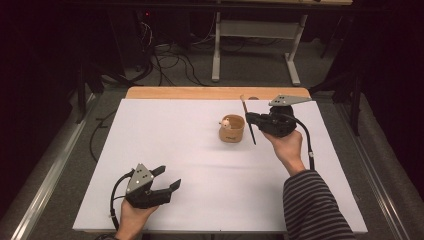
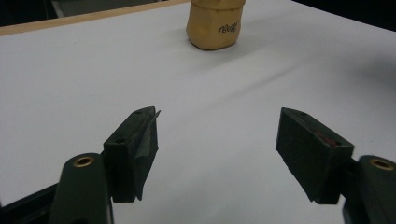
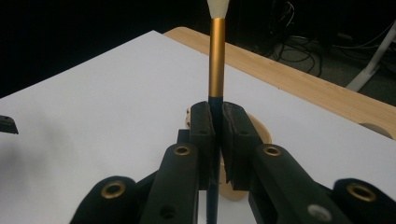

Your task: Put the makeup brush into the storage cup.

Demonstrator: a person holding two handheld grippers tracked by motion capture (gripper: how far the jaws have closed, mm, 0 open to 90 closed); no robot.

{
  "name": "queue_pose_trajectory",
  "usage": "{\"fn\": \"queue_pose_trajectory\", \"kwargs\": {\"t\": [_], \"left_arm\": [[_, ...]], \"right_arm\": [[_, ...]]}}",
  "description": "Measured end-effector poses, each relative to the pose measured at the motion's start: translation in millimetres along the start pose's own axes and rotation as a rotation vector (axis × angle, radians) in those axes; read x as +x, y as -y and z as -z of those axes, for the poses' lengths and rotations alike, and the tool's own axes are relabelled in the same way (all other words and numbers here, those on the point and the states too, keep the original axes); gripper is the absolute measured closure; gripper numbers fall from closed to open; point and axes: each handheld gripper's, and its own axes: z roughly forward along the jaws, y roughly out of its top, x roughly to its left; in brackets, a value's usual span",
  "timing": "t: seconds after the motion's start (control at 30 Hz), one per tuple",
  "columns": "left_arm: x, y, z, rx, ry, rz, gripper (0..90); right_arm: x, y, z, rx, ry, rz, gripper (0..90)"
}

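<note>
A small tan cup [image 1: 232,130] with dark lettering stands on the white sheet right of centre; something pale pokes above its rim. My right gripper [image 1: 248,119] hovers just right of the cup, shut on a thin paintbrush [image 1: 249,122] that stands nearly upright. Seen along the jaws, the brush [image 3: 215,70] has a gold ferrule and a white tip, and the cup [image 3: 259,135] lies behind the pads. My left gripper [image 1: 167,178] rests near the front left of the sheet, open with nothing between its pads [image 2: 140,144]. The cup [image 2: 215,25] is far ahead of it.
The white sheet [image 1: 165,140] covers a wooden table [image 1: 200,93] whose far edge shows bare. Beyond it are white desk legs [image 1: 216,50] and cables on the floor. A metal rail [image 1: 45,185] runs along the left side.
</note>
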Motion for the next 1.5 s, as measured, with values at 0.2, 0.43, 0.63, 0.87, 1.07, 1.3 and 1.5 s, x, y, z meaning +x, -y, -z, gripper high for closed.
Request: {"fn": "queue_pose_trajectory", "kwargs": {"t": [0.2,0.43,0.63,0.87,1.07,1.3,1.5], "left_arm": [[-0.5,0.1,0.3,0.0,0.0,-0.002,30.0],[-0.2,0.2,-0.2,0.002,0.001,0.001,29.9],[0.0,0.2,0.1,0.001,0.0,0.001,29.9],[-0.1,0.3,-0.5,0.002,0.003,0.002,29.9],[0.3,0.1,-0.7,0.001,0.007,-0.004,29.9],[0.7,0.0,-0.2,0.001,0.006,-0.002,29.8],[1.1,0.1,0.3,-0.002,0.009,0.001,29.7]], "right_arm": [[2.3,-5.1,-5.3,-0.002,0.0,0.002,85.7],[0.6,-10.7,-8.8,-0.003,0.015,0.0,85.7],[0.4,-16.5,-14.2,-0.012,0.02,-0.002,85.7],[-0.2,-19.6,-19.1,-0.008,0.022,-0.001,85.7],[-3.0,-23.0,-23.2,-0.015,0.018,-0.003,85.7],[-2.0,-29.9,-30.3,-0.024,0.018,0.003,85.7],[-2.2,-32.0,-37.9,-0.021,0.022,0.002,85.6]]}}
